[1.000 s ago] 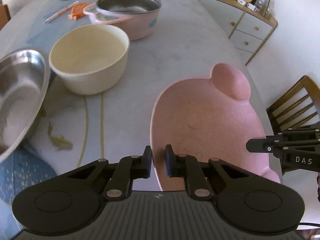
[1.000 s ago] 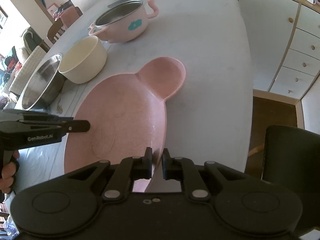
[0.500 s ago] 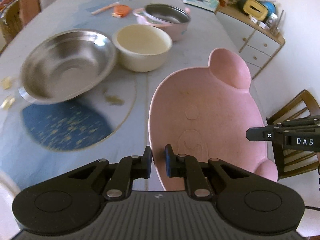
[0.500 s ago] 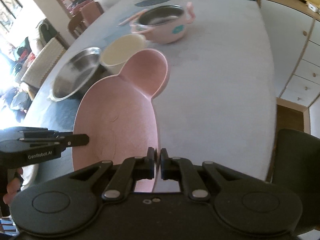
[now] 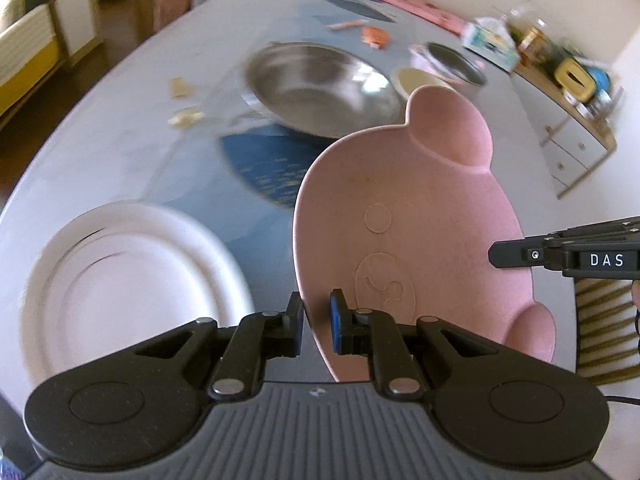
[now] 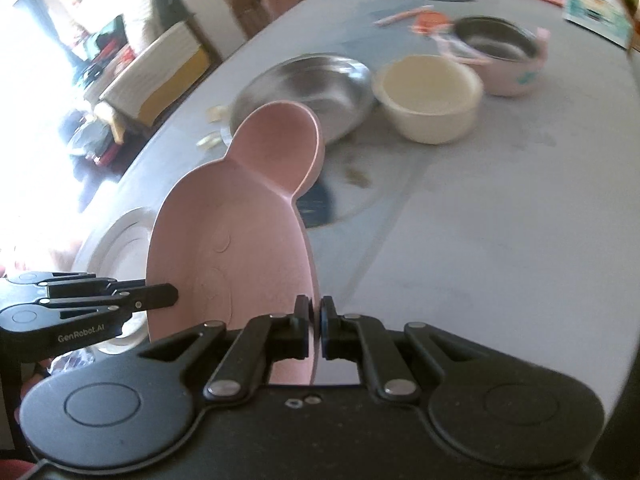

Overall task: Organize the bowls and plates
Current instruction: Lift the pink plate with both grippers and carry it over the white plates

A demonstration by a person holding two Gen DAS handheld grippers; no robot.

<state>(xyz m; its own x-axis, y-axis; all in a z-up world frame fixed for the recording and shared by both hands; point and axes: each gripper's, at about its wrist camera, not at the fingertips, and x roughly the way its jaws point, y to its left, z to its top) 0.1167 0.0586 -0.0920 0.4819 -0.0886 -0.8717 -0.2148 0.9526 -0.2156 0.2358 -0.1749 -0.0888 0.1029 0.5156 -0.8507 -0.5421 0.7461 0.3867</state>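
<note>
A pink bear-shaped plate [image 5: 412, 236] with round ears is held in the air above the table by both grippers. My left gripper [image 5: 316, 326] is shut on its left rim. My right gripper [image 6: 315, 328] is shut on its right rim; the plate shows there too [image 6: 232, 232]. A white round plate [image 5: 120, 288] lies on the table at lower left, also visible in the right wrist view [image 6: 116, 236]. Further off stand a steel bowl [image 5: 320, 84], a cream bowl [image 6: 428, 96] and a pink pot [image 6: 500, 52].
The grey table [image 6: 500, 220] has a blue round patch [image 5: 264, 160] under the glass top. Small scraps [image 5: 184, 116] lie at the left. A cabinet [image 5: 572, 136] with clutter stands at the right, a wooden chair [image 5: 604, 320] at the near right.
Both grippers carried the pink plate leftward over the table. The steel bowl now lies behind it and the white plate has come into view at the lower left.
</note>
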